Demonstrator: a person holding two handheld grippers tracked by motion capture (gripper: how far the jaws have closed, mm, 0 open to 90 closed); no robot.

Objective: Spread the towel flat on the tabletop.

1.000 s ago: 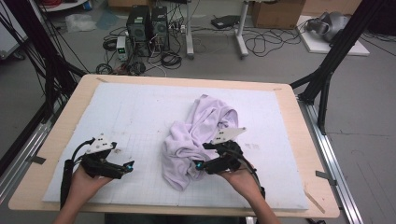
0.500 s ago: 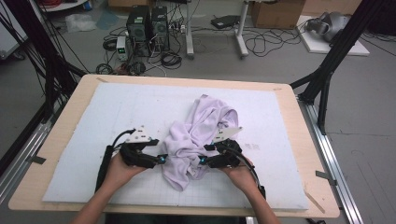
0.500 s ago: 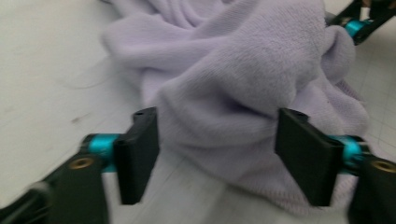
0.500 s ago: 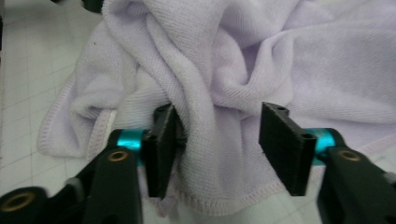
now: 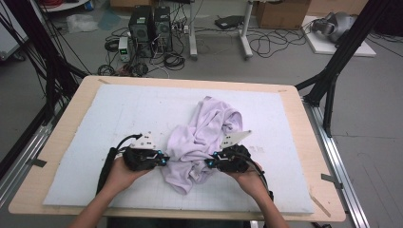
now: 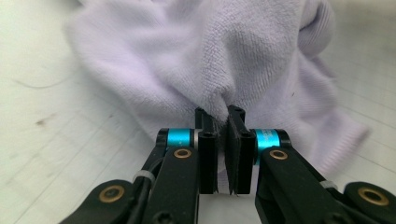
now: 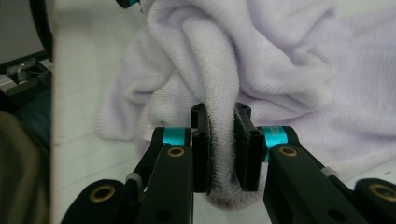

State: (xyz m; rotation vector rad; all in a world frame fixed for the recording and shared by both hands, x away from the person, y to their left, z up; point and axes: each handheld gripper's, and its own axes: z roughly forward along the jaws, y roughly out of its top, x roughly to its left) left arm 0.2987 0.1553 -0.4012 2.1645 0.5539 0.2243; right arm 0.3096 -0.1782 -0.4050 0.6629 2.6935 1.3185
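Observation:
A crumpled pale lilac towel (image 5: 202, 137) lies in a heap on the white mat (image 5: 119, 109). My left gripper (image 5: 165, 161) sits at the towel's left edge; its jaws have just been closing and now pinch a thin fold of the towel (image 6: 224, 70) between the pads. My right gripper (image 5: 210, 165) is at the heap's right side, its jaws also just closing, clamped on a thick rolled fold of the towel (image 7: 219, 84). A hand holds each gripper low over the mat.
The mat covers a wooden table (image 5: 66, 137) with bare margins at the left and right. Black frame poles (image 5: 332, 76) stand at the table's right corner. Computers (image 5: 147, 23) and cables lie on the floor beyond the far edge.
My left gripper moved right across the mat to the towel's edge and closed on a fold. My right gripper closed on the towel where it was.

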